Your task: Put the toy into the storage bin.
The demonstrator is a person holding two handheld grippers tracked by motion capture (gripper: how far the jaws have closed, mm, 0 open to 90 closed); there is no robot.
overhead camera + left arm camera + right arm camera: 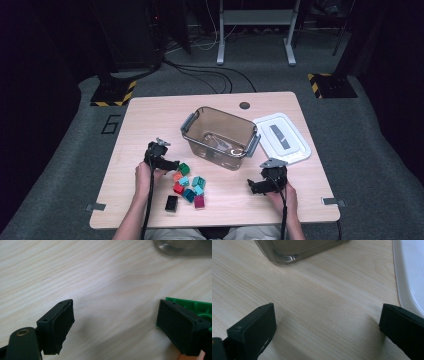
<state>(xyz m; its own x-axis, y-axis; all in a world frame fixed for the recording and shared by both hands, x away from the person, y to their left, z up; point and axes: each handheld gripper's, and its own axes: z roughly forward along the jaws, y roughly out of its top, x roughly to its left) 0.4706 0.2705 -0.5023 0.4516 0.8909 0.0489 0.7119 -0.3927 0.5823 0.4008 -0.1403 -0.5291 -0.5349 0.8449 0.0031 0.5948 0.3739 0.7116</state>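
Left gripper (172,163) had its jaws wide apart, nothing between the pads, just bare table (105,285). In the left gripper view the green block (197,307) sat just behind the right-hand jaw, outside the gap, so no grip yet. Likely lining up on it, since that jaw would need to clear the block first. Right gripper (256,186) also stood fully open and empty, low over the wood at about 5 o'clock from the clear bin (220,137), parked and out of the way.

Green block (184,168) lay at the 12 o'clock edge of the block cluster (187,187), nearest the bin, which makes it the easy first pick. The rest of the cluster spread toward 6 o'clock: teal, red, orange, a black one at 7 o'clock; exact count is hard to tell at this resolution. Bin was open with its white lid (282,137) set aside at 3 o'clock, presumably ready to take blocks.
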